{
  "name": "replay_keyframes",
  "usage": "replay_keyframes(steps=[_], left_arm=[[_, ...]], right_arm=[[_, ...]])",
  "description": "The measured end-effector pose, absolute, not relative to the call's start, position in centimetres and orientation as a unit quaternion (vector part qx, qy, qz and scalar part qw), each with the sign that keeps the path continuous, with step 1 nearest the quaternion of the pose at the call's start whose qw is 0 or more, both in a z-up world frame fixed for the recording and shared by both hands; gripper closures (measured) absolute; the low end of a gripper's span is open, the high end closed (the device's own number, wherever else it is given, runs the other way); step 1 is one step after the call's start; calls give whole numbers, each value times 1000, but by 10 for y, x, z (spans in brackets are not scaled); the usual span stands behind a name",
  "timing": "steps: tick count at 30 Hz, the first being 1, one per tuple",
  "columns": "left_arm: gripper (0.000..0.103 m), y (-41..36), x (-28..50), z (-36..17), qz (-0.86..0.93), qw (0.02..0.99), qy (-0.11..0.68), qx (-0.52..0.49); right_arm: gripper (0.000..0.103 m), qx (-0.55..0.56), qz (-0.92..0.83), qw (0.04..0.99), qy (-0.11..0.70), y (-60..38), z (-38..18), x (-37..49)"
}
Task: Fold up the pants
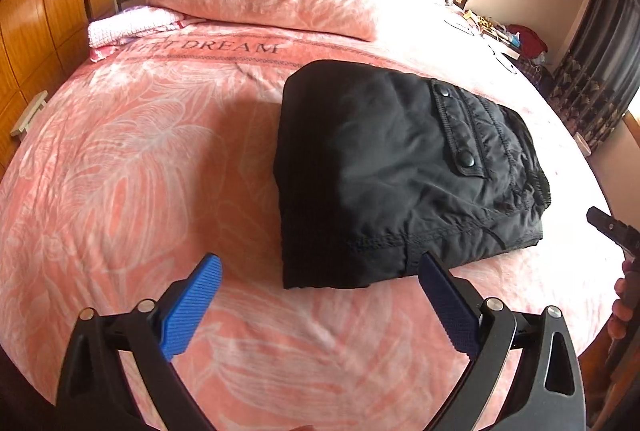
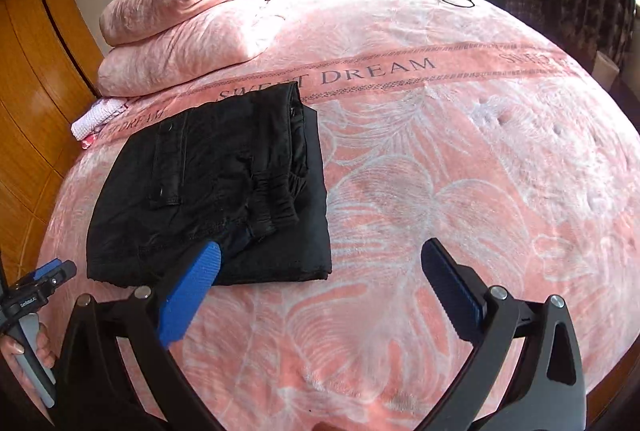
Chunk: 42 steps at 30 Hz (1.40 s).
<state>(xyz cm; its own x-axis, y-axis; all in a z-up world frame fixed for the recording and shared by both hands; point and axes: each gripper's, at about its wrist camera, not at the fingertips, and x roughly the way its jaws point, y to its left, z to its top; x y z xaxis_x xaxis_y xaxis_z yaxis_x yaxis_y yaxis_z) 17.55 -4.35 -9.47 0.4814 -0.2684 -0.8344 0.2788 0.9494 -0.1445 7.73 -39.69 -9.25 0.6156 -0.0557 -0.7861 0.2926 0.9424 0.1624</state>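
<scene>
Both my tongs, left tongs (image 1: 318, 273) and right tongs (image 2: 320, 261), are spread wide with nothing in them, and the black pants (image 1: 400, 167) sit folded in a compact stack on the pink bed (image 1: 140, 171) just ahead, between the two, looking about done.

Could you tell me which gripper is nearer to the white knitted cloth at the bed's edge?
Left. The left gripper is on the side of the black pants toward the white knitted cloth; the right gripper is on the pants' far side from it.
</scene>
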Motion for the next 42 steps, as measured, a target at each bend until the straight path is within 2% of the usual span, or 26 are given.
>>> replay_keyframes(steps=[3,11,21,42], left_arm=[[4,-52,163,-83,-145,866,479,16],[4,-67,141,-54,-140,878,457,37],[4,-72,130,-25,-121,896,424,51],[4,-75,140,-39,-101,891,435,79]], right_arm=[[3,123,-89,892,426,-376,-80,71],[2,169,-32,891,419,-354,-51,55],[3,80,-109,901,412,-334,-26,44],[3,57,-134,888,436,-327,-33,54]])
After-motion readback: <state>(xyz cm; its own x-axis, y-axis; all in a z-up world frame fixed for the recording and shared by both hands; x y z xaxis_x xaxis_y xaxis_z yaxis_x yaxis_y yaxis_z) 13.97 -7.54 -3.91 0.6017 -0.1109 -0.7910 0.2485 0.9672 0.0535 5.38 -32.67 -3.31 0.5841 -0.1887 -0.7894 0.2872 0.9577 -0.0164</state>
